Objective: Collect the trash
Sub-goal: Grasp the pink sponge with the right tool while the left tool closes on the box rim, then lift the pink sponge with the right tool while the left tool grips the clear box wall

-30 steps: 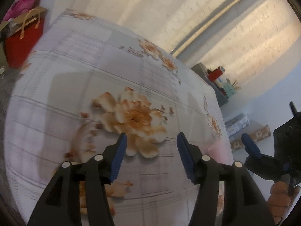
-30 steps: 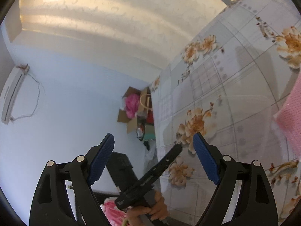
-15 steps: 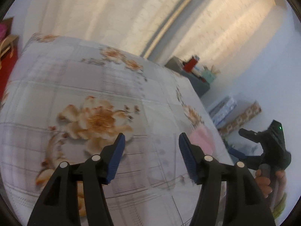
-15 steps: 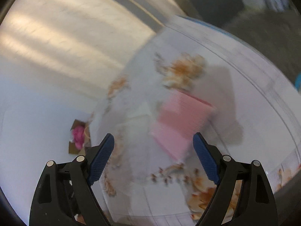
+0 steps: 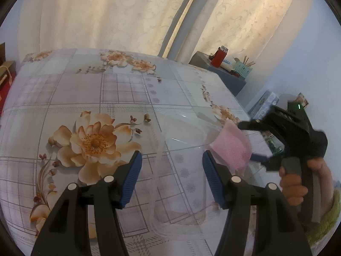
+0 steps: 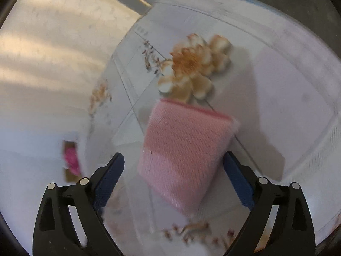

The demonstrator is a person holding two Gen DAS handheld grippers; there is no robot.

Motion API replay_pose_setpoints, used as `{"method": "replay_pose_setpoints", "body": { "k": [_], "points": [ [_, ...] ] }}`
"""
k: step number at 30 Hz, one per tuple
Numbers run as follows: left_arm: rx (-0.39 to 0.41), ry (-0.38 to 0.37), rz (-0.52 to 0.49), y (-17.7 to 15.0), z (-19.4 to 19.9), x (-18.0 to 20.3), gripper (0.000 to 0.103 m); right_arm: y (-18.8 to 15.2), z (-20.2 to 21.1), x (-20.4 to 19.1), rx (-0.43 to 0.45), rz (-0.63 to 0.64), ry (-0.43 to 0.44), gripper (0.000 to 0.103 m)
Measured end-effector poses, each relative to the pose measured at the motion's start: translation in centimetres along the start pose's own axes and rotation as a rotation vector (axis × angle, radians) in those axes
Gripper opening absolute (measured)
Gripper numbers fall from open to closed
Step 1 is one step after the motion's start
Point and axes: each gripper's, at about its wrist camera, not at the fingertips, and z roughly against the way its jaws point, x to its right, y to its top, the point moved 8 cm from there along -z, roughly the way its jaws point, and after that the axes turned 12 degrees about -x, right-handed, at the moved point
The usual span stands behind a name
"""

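A pink sponge-like pad (image 6: 183,149) is seen lying on the flowered tablecloth (image 5: 85,98), near the table's right-hand edge in the left wrist view. In the right wrist view it fills the middle of the picture, between the blue pads of the right gripper (image 6: 173,179). Those jaws have just been opening and stand wide; the pad sits in the gap, but neither blue pad is seen pressing on it, so it is not gripped. That view is blurred, and whether the pad's right edge touches the nearer finger cannot be told.

In the left wrist view the left gripper (image 5: 170,177) is held released above the cloth, its jaws partly apart with nothing clamped. Beneath and ahead of it a clear plastic tray (image 5: 181,136) can be made out only by its glints and faint rims; its full outline is hard to follow, and its lower part is hidden behind the gripper's fingers. The pink pad appears to rest against or just beside the tray's right rim; which of the two cannot be told.

At the right edge of that view a hand (image 5: 296,183) is seen around the right gripper's black handle, with a green sleeve cut off by the frame. Behind the table, a red can (image 5: 219,56) and a small green holder (image 5: 243,70) stand on a grey cabinet, before pale curtains (image 5: 106,15).
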Motion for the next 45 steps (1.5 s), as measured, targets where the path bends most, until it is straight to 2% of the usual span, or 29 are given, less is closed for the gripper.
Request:
{"method": "replay_pose_setpoints", "body": {
  "k": [4,8,12,15,22,23,24,26,27,29,32,34,36,38,45],
  "points": [
    [0.003,0.043,-0.029,-0.1,-0.3,-0.1,0.050,1.0,-0.4,-0.4,0.037,0.083,-0.132,0.089],
    [-0.003,0.077,-0.034,-0.2,-0.7,-0.5,0.032,1.3,-1.2,-0.8,0.049,0.228,-0.253,0.079],
    [-0.025,0.070,-0.010,-0.4,-1.2,-1.3,0.015,1.0,-1.1,-0.8,0.040,0.326,-0.255,0.075],
    [-0.037,0.058,0.006,-0.8,-1.1,-1.7,0.010,0.2,-1.1,-0.4,0.026,0.378,-0.247,0.075],
    [-0.040,0.061,-0.017,-1.5,-0.2,-1.2,0.009,-2.9,0.0,0.7,-0.009,0.518,-0.268,0.074],
    [-0.036,0.062,-0.026,-1.6,-0.1,-1.1,0.012,-3.5,0.2,0.8,-0.015,0.543,-0.275,0.074],
    [-0.035,0.066,-0.035,-1.7,0.1,-0.9,0.021,-3.8,0.2,0.8,-0.022,0.558,-0.278,0.075],
    [-0.028,0.081,-0.045,-1.5,0.2,-0.7,0.032,-4.4,0.6,1.0,-0.026,0.571,-0.283,0.077],
    [-0.017,0.090,-0.049,-1.3,0.3,-0.7,0.032,-4.6,1.1,1.3,-0.020,0.559,-0.283,0.078],
    [-0.025,0.125,-0.062,-1.0,-0.3,-0.7,0.032,-4.7,1.4,1.6,-0.015,0.527,-0.254,0.079],
    [-0.051,0.160,-0.070,-0.6,-1.3,-0.9,0.032,-5.4,3.0,2.2,0.010,0.476,-0.162,0.080],
    [-0.069,0.179,-0.071,-0.5,-2.0,-1.2,0.029,-6.1,3.9,2.1,0.041,0.466,-0.128,0.081],
    [-0.087,0.167,-0.060,-0.6,-2.4,-1.4,0.015,-6.7,4.2,1.8,0.061,0.461,-0.104,0.081],
    [-0.091,0.173,-0.054,-0.8,-2.4,-1.5,0.007,-7.4,4.9,1.9,0.074,0.456,-0.094,0.081],
    [-0.110,0.119,0.014,-3.2,-0.5,-1.5,0.005,-8.6,5.0,2.6,0.084,0.439,-0.108,0.081]
  ]
}}
